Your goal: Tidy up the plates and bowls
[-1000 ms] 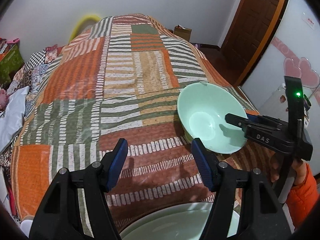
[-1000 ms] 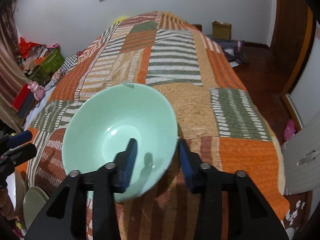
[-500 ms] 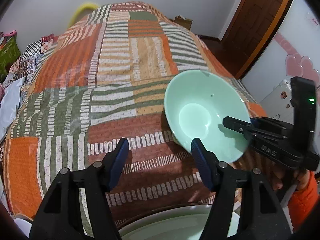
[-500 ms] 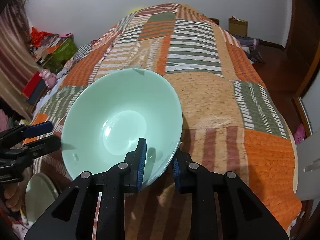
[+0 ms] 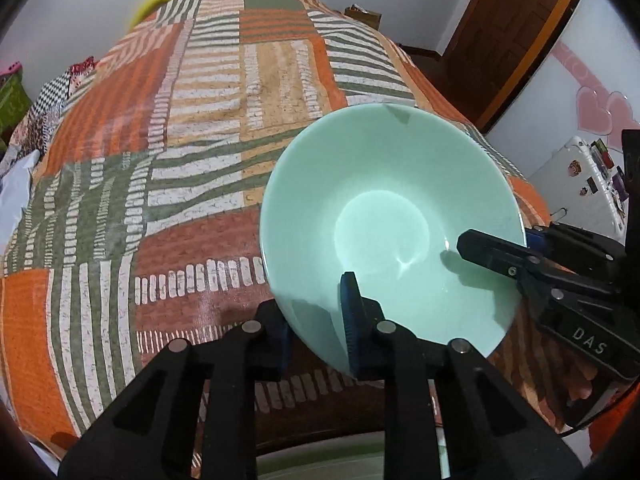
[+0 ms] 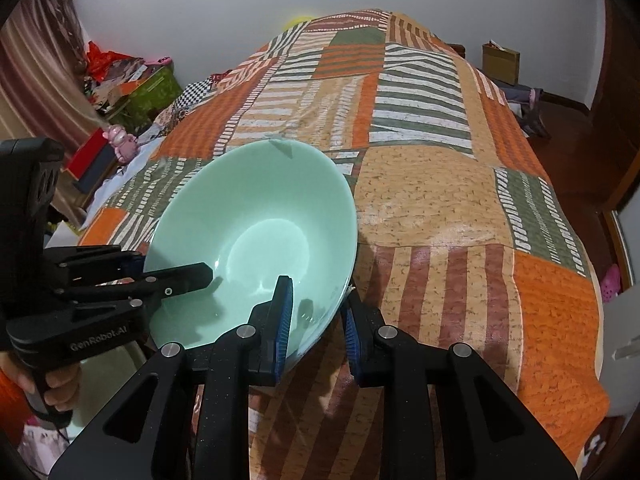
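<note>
A mint-green bowl (image 5: pixel 384 208) is held tilted above the patchwork bedspread (image 5: pixel 160 160). My left gripper (image 5: pixel 316 320) is shut on its near rim, one pad inside the bowl and one under it. My right gripper (image 6: pixel 316 320) is shut on the opposite rim of the same bowl (image 6: pixel 256 232). In the left wrist view the right gripper (image 5: pixel 496 252) reaches in from the right. In the right wrist view the left gripper (image 6: pixel 172 276) reaches in from the left. A pale plate or bowl rim (image 5: pixel 320 460) shows at the bottom edge, mostly hidden by my left gripper.
The bedspread (image 6: pixel 440 184) covers a long bed reaching to the back wall. Clutter and a green box (image 6: pixel 152 88) lie on the left. A wooden door (image 5: pixel 512 32) and a white appliance (image 5: pixel 580 184) stand on the right. A cardboard box (image 6: pixel 500 62) sits at the far end.
The right gripper closed on the bowl's rim, lifted it and brought it left toward my left gripper. My left gripper was open and empty and is now shut on the bowl's other rim.
</note>
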